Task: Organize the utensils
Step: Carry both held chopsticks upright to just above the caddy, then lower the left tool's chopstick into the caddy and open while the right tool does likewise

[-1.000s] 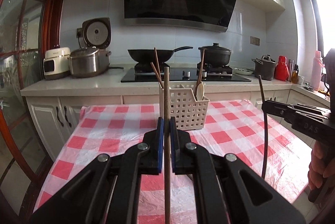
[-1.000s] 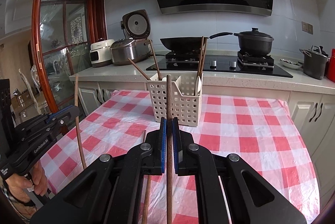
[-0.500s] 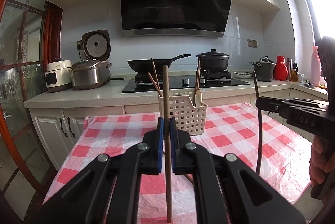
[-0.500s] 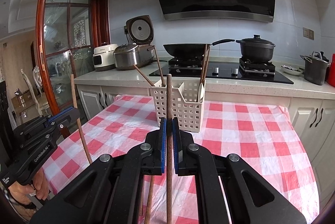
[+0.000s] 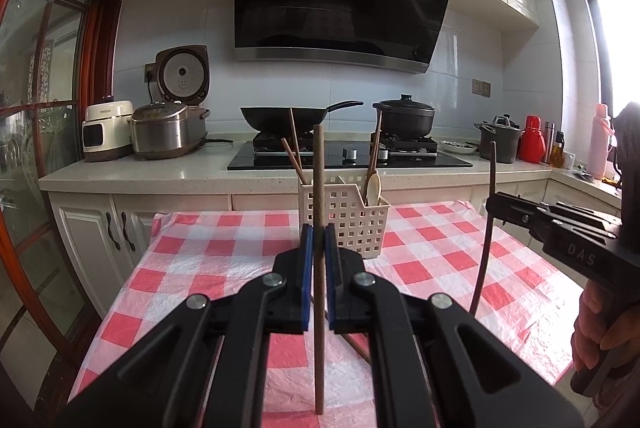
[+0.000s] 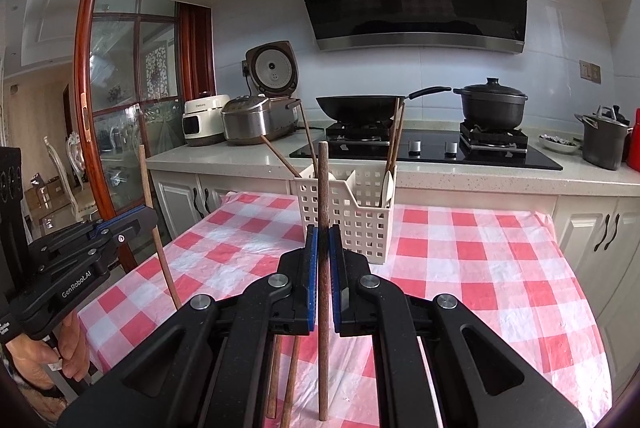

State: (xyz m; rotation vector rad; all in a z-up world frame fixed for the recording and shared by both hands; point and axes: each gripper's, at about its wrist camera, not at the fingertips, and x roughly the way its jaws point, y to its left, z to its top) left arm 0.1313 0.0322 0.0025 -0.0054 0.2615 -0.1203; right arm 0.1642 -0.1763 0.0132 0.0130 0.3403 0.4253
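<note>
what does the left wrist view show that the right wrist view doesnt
Only the left wrist view shows the red flask, the pink bottle and the bright window at the counter's far right end.

Only the right wrist view shows two loose chopsticks lying on the tablecloth under the gripper, and the wood-framed glass door with a room beyond.

Both show the white basket already holding chopsticks and a spoon, the wok and the black pot on the stove. Both also show the left gripper shut on a light chopstick and the right gripper shut on a dark chopstick.
</note>
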